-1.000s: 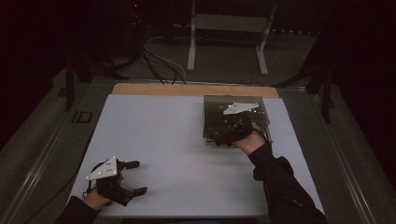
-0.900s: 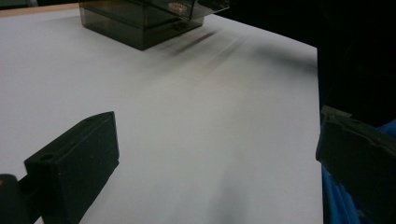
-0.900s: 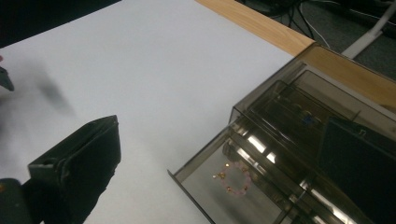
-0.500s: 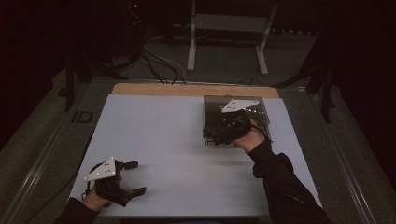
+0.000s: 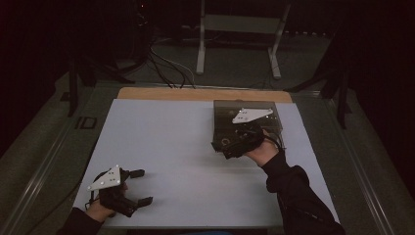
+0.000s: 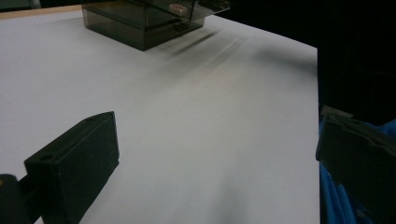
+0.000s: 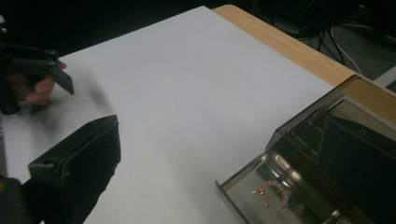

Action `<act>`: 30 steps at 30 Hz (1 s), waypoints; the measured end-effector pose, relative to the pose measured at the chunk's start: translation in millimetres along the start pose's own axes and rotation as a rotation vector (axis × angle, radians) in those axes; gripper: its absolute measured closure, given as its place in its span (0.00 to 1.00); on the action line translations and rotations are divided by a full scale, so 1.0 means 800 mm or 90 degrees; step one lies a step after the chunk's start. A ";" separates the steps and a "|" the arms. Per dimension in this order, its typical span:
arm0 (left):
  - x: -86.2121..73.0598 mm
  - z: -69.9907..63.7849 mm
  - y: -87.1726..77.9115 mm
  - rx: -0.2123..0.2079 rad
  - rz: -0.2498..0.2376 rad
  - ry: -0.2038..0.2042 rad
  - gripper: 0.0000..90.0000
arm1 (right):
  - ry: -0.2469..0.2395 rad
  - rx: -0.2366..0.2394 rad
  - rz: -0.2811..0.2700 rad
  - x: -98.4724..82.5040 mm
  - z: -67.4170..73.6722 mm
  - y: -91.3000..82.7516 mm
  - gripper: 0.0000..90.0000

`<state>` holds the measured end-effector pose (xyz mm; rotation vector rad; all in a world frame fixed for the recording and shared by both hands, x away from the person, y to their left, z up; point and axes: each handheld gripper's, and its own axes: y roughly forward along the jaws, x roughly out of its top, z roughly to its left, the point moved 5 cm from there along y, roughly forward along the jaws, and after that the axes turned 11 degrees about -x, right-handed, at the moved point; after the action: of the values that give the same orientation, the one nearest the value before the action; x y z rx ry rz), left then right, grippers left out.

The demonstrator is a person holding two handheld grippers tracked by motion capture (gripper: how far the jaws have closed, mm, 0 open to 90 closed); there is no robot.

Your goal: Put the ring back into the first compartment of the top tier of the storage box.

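Gaping wide, right tool [image 5: 226, 147] nearer smoky box [image 5: 247, 120] front than before; left tool [image 5: 139, 187] likewise apart.

Two black handheld grippers, each topped with a pale grey three-cornered plate — the left gripper [image 5: 139, 187] and the right gripper [image 5: 226, 147]; their jaws are blocky, matte black, with a small round hole near one corner. The person wears dark long sleeves [image 5: 293, 193] — a patch of blue cloth [image 6: 336, 200] shows in the left gripper view.
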<state>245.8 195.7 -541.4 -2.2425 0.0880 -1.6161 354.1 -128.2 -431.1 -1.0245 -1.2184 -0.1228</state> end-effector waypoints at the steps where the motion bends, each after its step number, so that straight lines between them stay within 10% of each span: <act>1: 0.000 0.000 0.000 0.000 0.000 0.000 0.01 | 0.000 0.000 0.000 0.000 0.000 0.000 0.00; 30: 0.000 -0.001 0.000 -0.002 0.003 0.003 0.01 | 0.011 0.021 0.005 -0.092 0.007 -0.017 0.00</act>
<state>244.7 195.2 -541.4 -2.2395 0.0971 -1.6191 313.0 -163.5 -483.4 -0.9972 -1.1973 -0.1041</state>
